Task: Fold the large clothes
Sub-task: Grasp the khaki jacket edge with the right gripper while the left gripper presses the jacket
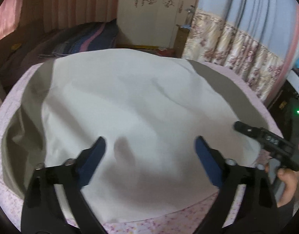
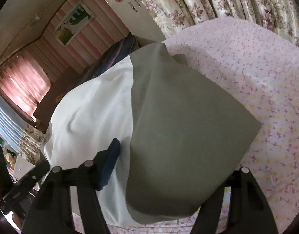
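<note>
A large white garment (image 1: 130, 101) with grey-green sleeves lies spread on a bed with a pink flowered sheet (image 1: 141, 224). My left gripper (image 1: 150, 146) is open just above the garment's near hem, holding nothing. The right gripper shows at the right of the left wrist view (image 1: 266, 138), over the garment's right corner. In the right wrist view the white body (image 2: 91, 105) is at the left and a grey-green sleeve (image 2: 184, 132) drapes over the middle. My right gripper (image 2: 168, 156) stands wide; its left pad (image 2: 110, 159) shows and the sleeve hides the right one.
A flowered curtain (image 1: 237, 58) hangs along the bed's right side. A dark striped quilt (image 1: 87, 39) lies behind the bed at the left. A white wardrobe (image 1: 153, 15) stands at the back. The pink sheet (image 2: 256, 78) extends right of the sleeve.
</note>
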### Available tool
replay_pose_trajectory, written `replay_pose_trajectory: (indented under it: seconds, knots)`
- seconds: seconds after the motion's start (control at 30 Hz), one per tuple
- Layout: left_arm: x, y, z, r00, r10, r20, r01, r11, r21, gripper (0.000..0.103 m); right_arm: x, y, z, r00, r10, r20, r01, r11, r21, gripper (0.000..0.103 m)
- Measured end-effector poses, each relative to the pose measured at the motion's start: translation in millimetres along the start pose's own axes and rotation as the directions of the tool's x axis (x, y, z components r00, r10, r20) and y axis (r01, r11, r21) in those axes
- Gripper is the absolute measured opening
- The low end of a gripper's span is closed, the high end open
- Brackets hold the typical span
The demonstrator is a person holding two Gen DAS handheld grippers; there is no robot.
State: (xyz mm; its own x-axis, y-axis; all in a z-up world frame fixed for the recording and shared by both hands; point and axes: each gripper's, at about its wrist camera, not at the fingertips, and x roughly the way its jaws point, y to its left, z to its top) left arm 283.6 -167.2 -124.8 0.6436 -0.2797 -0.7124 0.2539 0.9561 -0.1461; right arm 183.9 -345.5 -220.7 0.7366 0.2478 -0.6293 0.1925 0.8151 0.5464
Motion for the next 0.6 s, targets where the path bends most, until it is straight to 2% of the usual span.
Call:
replay_pose_trajectory:
  seconds: [0.03,0.1,0.27,0.43,0.57,0.6]
  knots:
    - [5,0,0,1.000,-0.012,-0.018,0.012,1.000,-0.002,0.071,3,0,1,1.000,0.006,-0.010,-0.006,1.000,0.004,0.072]
    - [19,1,-4,0.999,-0.008,-0.054,0.007,1.000,-0.006,0.064,6,1,2,1.000,0.005,-0.014,-0.005,1.000,0.001,0.073]
    - [40,8,-9,0.996,-0.016,-0.093,0.015,1.000,-0.014,0.065,7,7,3,0.999,-0.021,-0.029,0.021,1.000,-0.001,0.073]
    - [50,20,-11,0.992,-0.068,-0.110,0.062,0.996,-0.064,0.066,-8,11,-13,0.999,-0.034,-0.024,0.034,0.999,0.015,0.071]
    - [52,17,-13,0.992,-0.058,-0.110,0.053,0.997,-0.048,0.066,-2,11,-10,0.999,-0.049,-0.025,0.049,0.999,0.017,0.071]
    - [52,16,-13,0.993,-0.050,-0.111,0.046,0.998,-0.042,0.066,-1,14,-8,0.999,-0.049,-0.021,0.049,0.999,0.011,0.068]
